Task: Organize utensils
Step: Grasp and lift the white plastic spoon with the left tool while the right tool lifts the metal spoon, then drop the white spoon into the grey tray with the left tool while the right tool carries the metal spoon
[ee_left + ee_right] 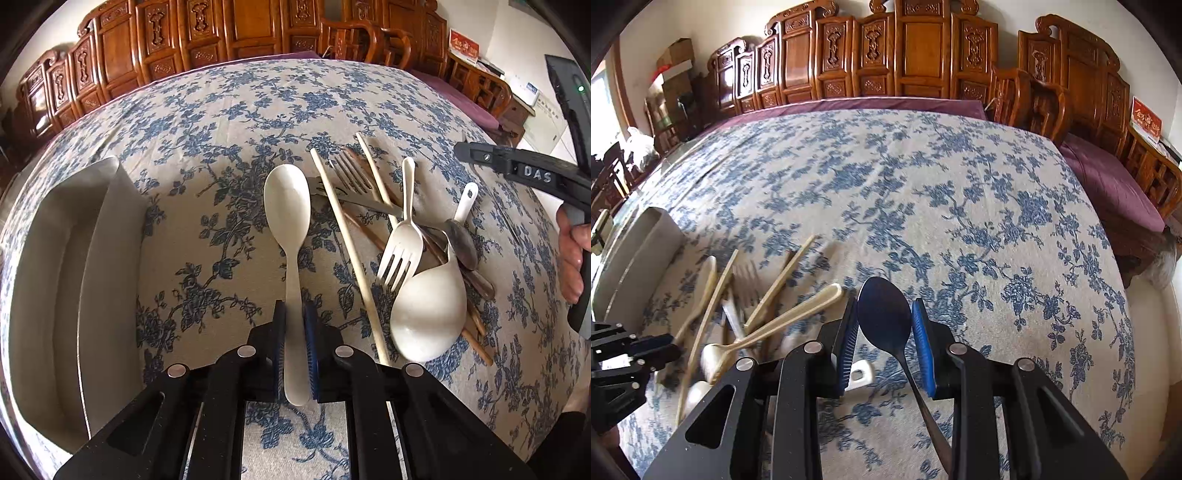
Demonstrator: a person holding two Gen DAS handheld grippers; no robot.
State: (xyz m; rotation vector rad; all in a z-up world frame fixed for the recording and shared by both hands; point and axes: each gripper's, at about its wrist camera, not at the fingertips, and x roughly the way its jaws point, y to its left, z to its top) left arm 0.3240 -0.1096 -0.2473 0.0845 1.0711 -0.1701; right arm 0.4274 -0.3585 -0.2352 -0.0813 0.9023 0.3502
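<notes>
My left gripper (294, 317) is shut on the handle of a white plastic spoon (287, 199), bowl pointing away, just above the cloth. To its right lies a pile of utensils: a white fork (400, 251), a metal fork (349, 171), pale chopsticks (347, 240), a white ladle (430, 306) and a dark spoon (461, 240). My right gripper (885, 317) holds a dark metal spoon (884, 314) between its pads, its handle slanting down to the right. The pile (757, 317) sits to its left, blurred.
A grey divided organizer tray (92, 258) stands at the left table edge; it also shows in the right wrist view (635, 254). A floral cloth (923, 184) covers the table. Carved wooden chairs (905, 55) line the far side. The right gripper's body (535, 173) reaches in from the right.
</notes>
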